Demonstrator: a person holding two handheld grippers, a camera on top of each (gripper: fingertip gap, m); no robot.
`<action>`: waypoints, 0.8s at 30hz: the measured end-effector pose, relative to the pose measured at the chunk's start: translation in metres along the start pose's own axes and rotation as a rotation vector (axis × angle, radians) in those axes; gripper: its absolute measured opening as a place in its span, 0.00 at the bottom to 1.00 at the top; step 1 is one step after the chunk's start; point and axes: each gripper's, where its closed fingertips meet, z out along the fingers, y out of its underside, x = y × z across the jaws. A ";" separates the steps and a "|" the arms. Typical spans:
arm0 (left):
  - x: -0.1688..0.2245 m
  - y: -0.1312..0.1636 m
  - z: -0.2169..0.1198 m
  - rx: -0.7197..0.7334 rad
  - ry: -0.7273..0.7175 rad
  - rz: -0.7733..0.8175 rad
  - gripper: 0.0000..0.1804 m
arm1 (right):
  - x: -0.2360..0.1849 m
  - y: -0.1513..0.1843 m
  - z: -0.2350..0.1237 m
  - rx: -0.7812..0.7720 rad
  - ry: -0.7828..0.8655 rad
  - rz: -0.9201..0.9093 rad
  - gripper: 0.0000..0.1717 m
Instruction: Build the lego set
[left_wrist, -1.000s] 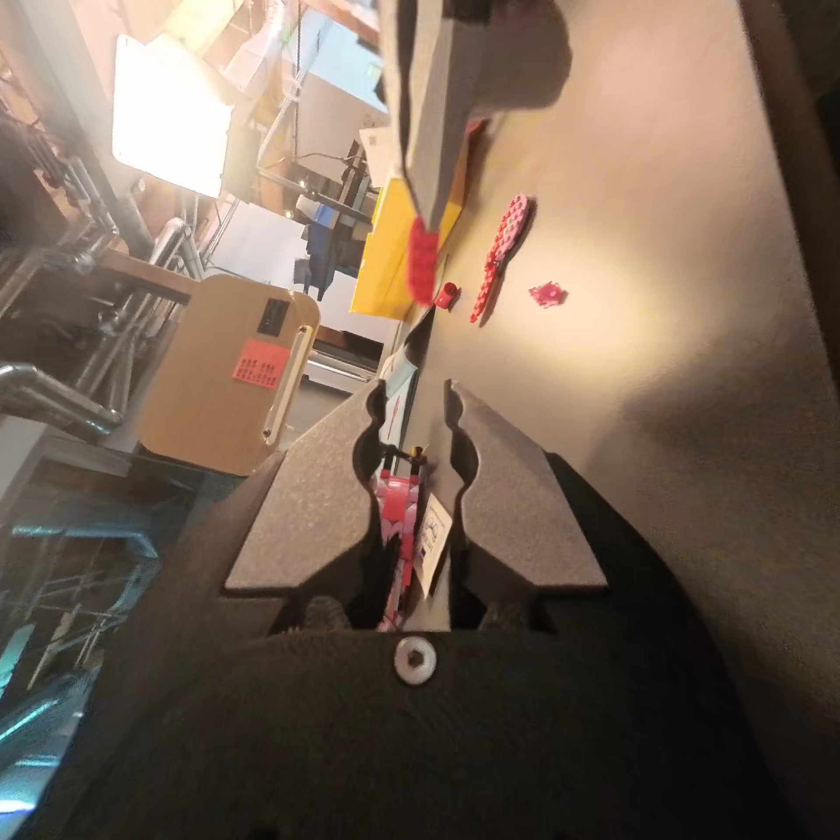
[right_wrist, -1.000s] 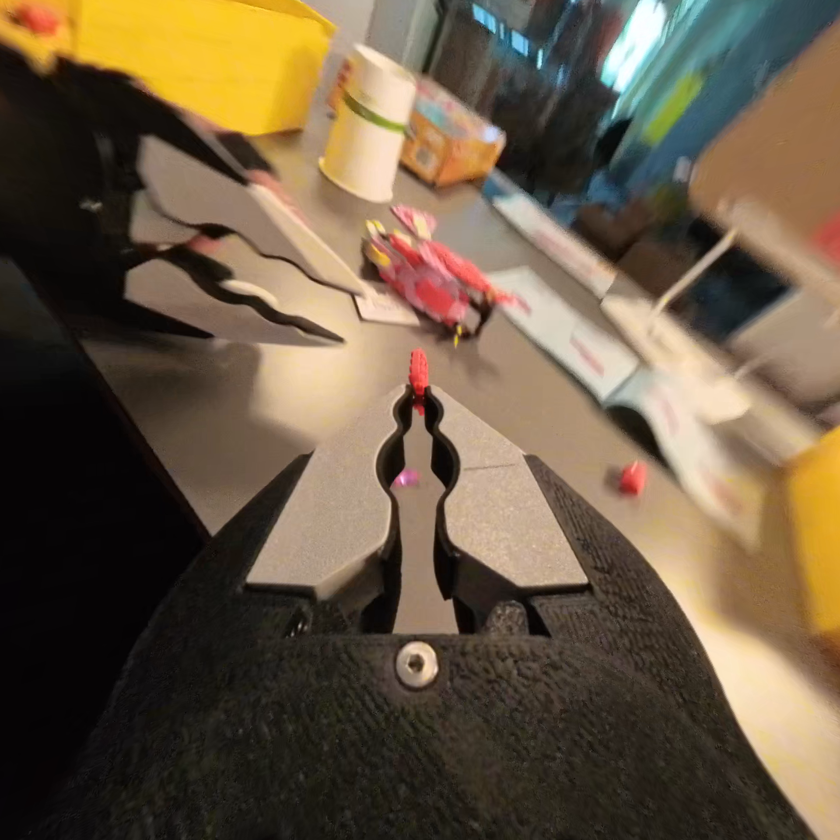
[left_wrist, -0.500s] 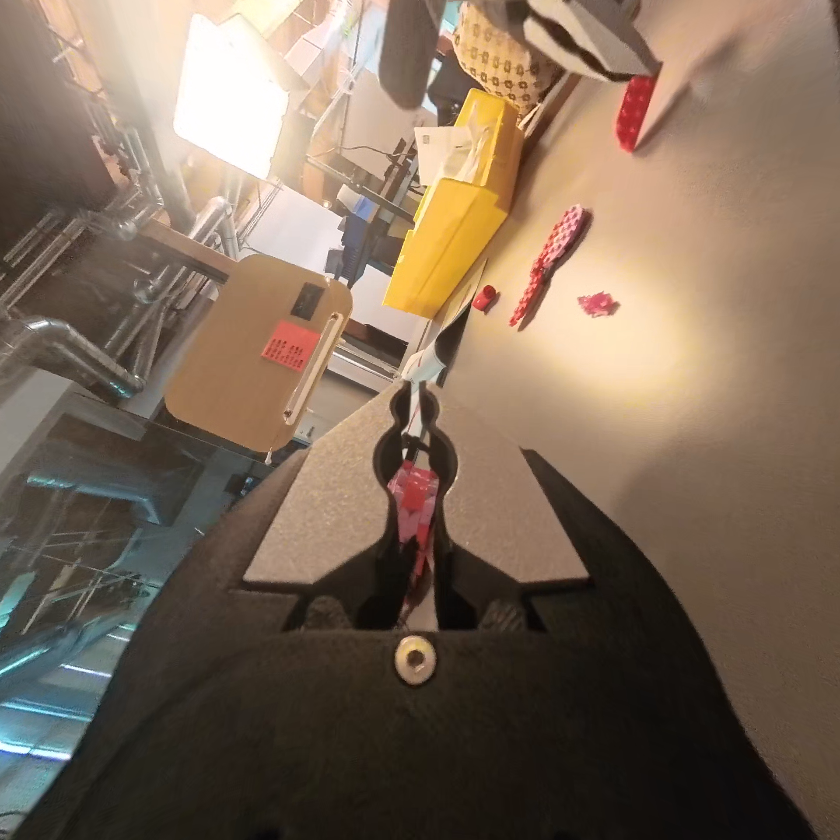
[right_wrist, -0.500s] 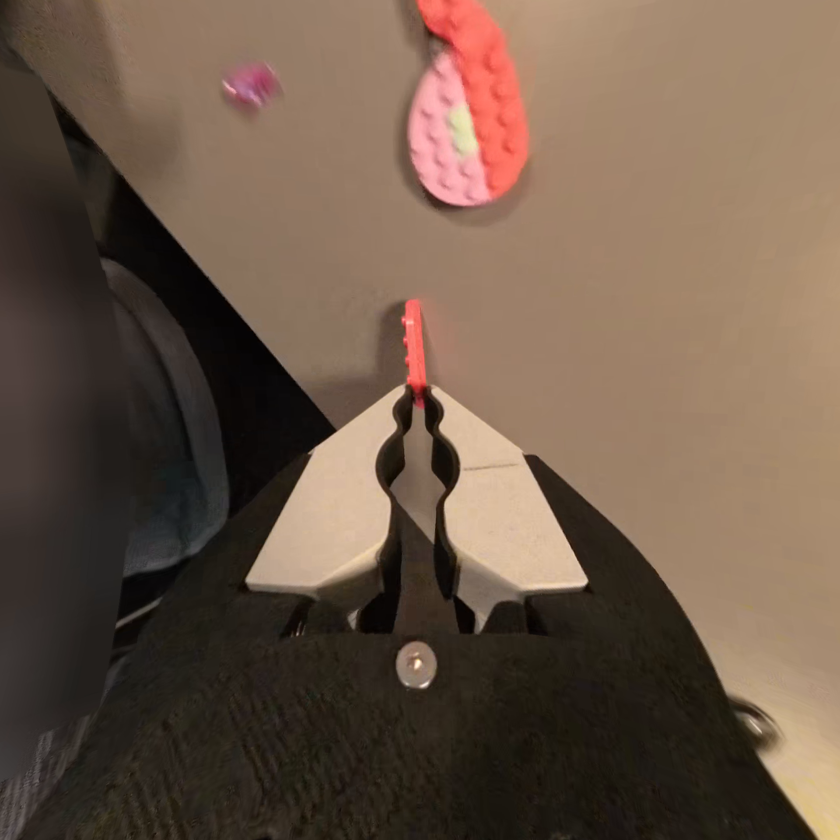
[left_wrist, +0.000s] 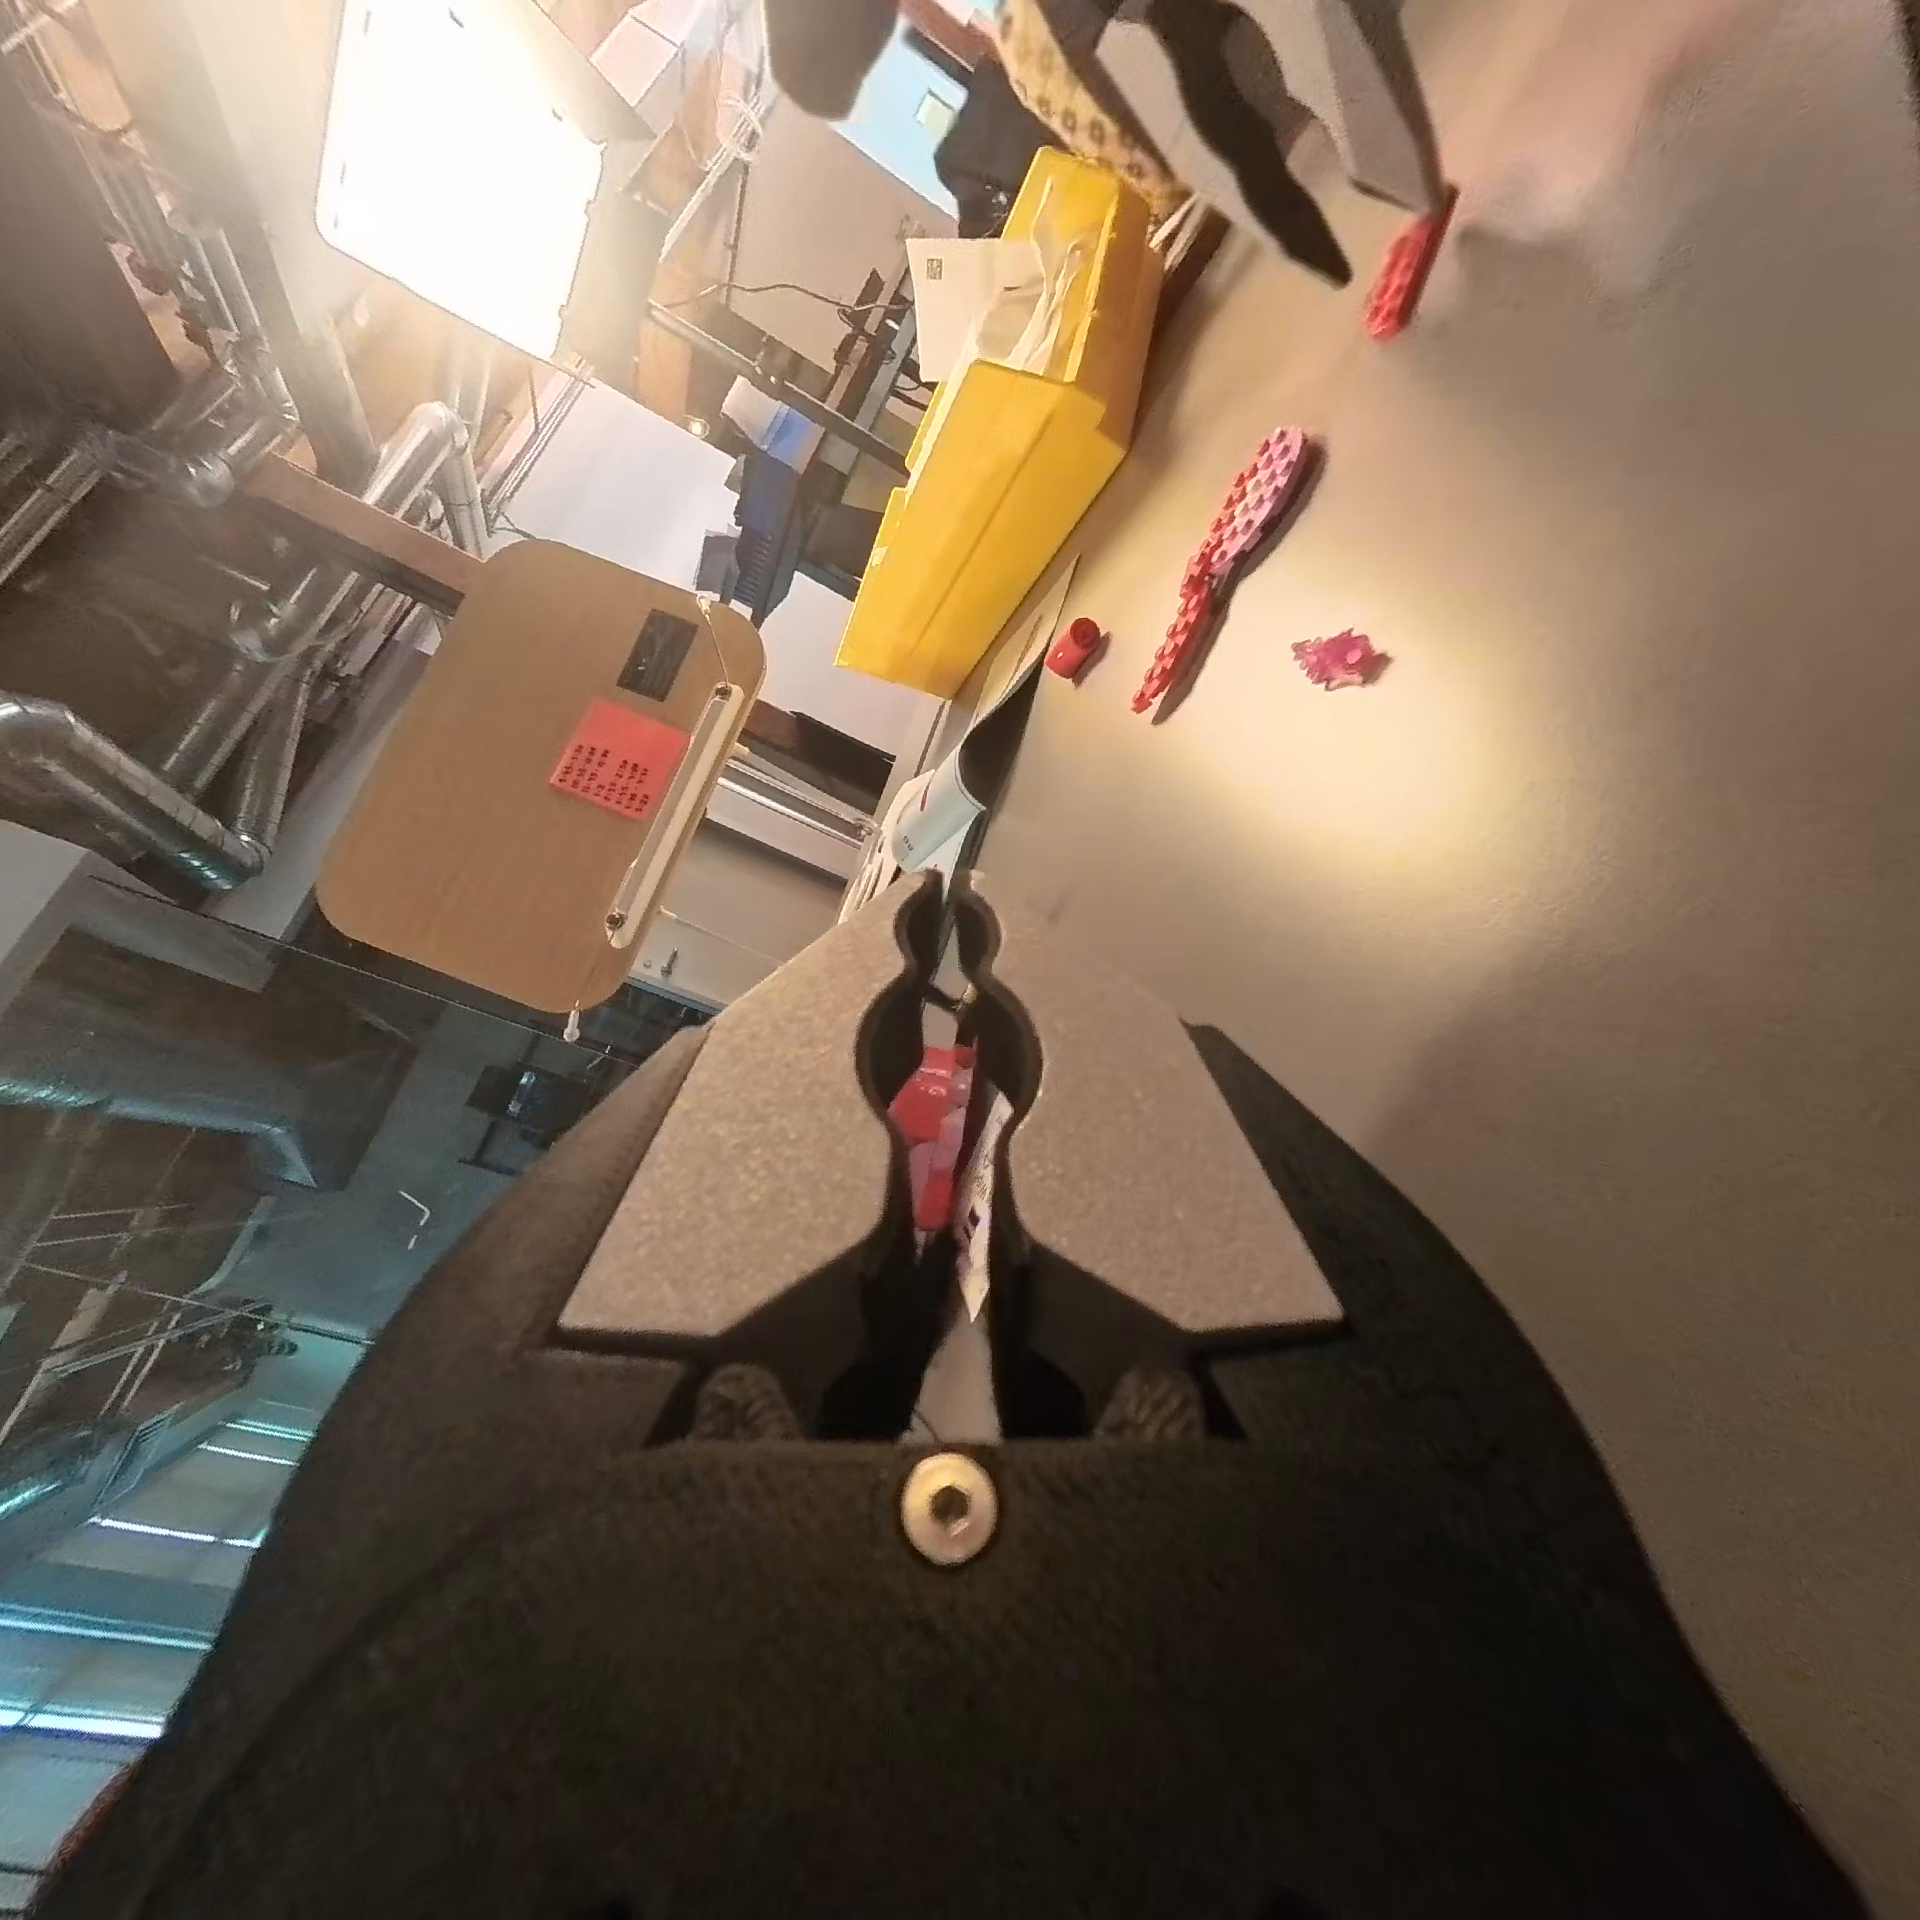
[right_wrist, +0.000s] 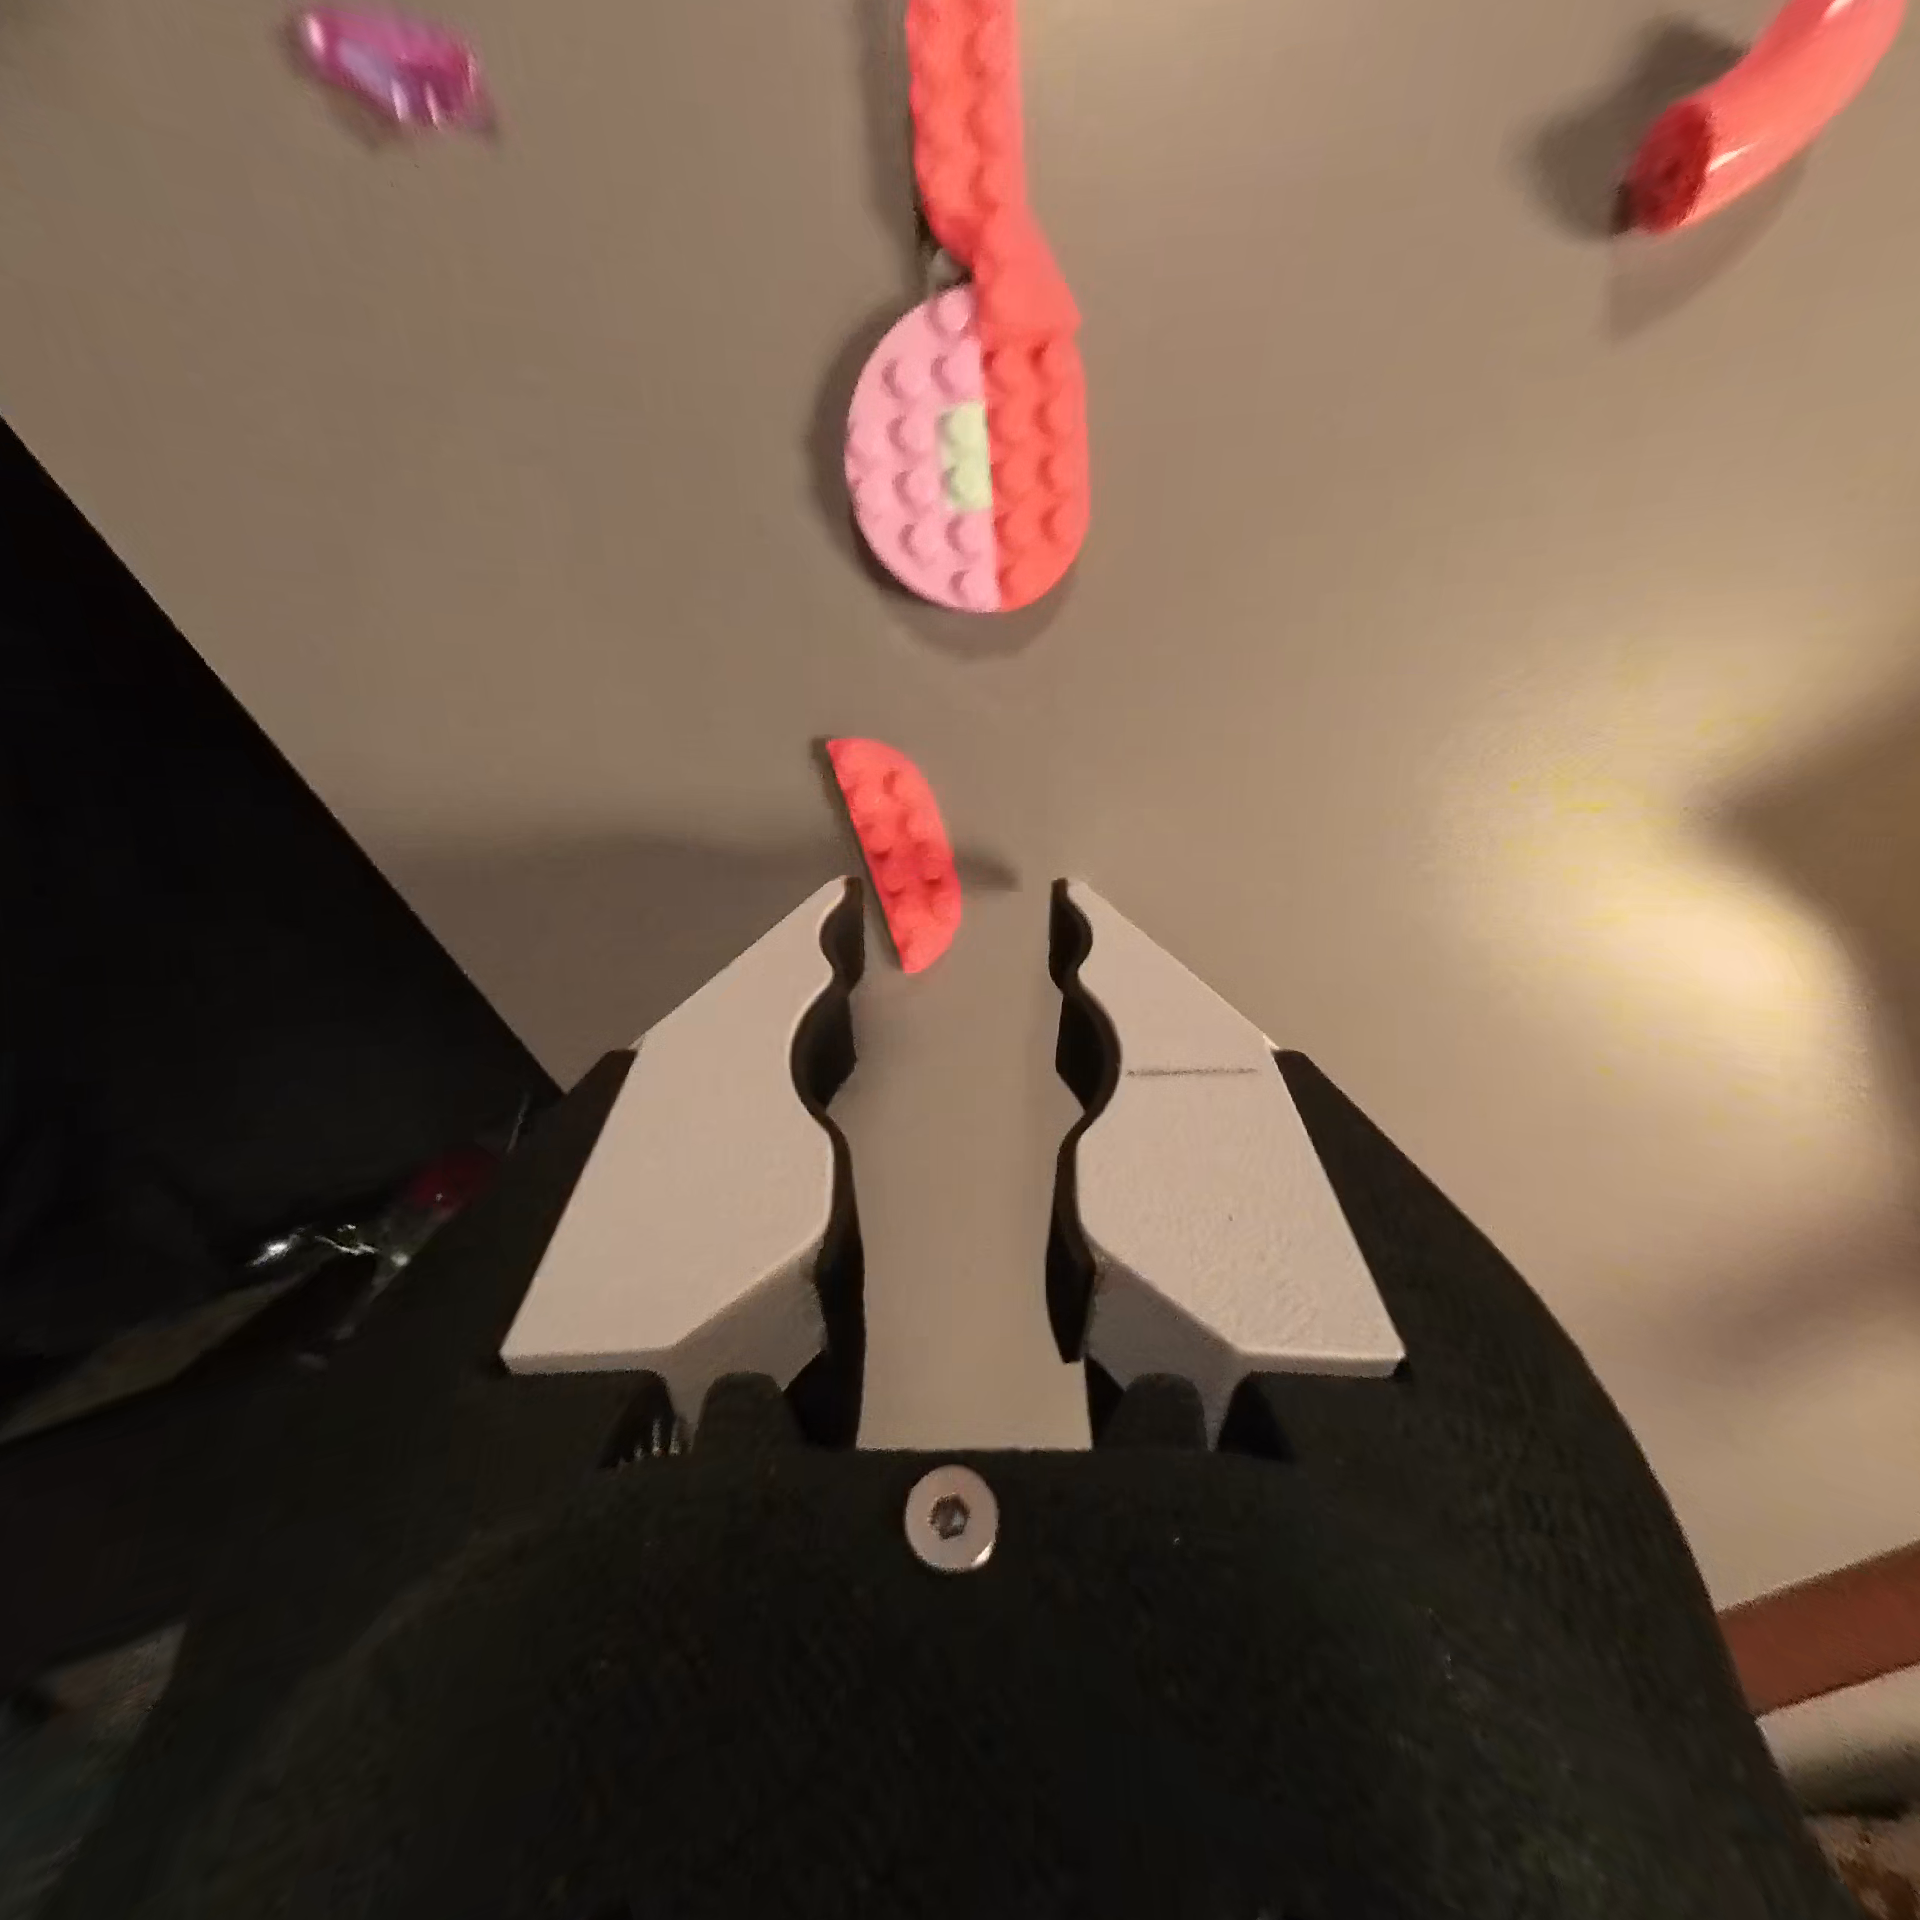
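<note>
My left gripper (left_wrist: 948, 894) is shut on a red and pink lego model (left_wrist: 935, 1127), which sits in the hollow between the fingers with a thin black bar pinched higher up. My right gripper (right_wrist: 956, 894) is open over the table. A red half-round plate (right_wrist: 899, 852) lies flat between its tips, close to the left finger (right_wrist: 727, 1091), and neither pad presses on it. The same plate (left_wrist: 1408, 265) and the right gripper (left_wrist: 1340, 156) show at the top of the left wrist view. A round pink and red plate assembly (right_wrist: 966, 457) lies just beyond the plate and also shows in the left wrist view (left_wrist: 1236, 551).
A clear pink piece (right_wrist: 390, 78) and a blurred red tube-like piece (right_wrist: 1766, 125) lie farther out. In the left wrist view a small red cylinder (left_wrist: 1075, 649), a yellow box (left_wrist: 997, 499) and a booklet (left_wrist: 956, 800) sit along the table (left_wrist: 1558, 1039) edge. My hands' fingertips stand some 25 cm from each other.
My right gripper swung down over the table, then opened and let go of the red half-round plate, which now lies flat. My left gripper closed on the lego model and stays shut.
</note>
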 end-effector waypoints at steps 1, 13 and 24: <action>0.001 0.000 0.000 0.001 0.002 0.005 0.00 | -0.002 0.004 0.003 -0.004 0.002 -0.001 0.20; 0.002 -0.001 -0.001 -0.012 -0.010 0.060 0.00 | -0.096 -0.039 -0.004 0.356 -0.374 -0.048 0.21; 0.005 0.001 0.000 -0.024 0.005 0.061 0.00 | -0.054 -0.034 0.009 0.393 -0.087 -0.250 0.27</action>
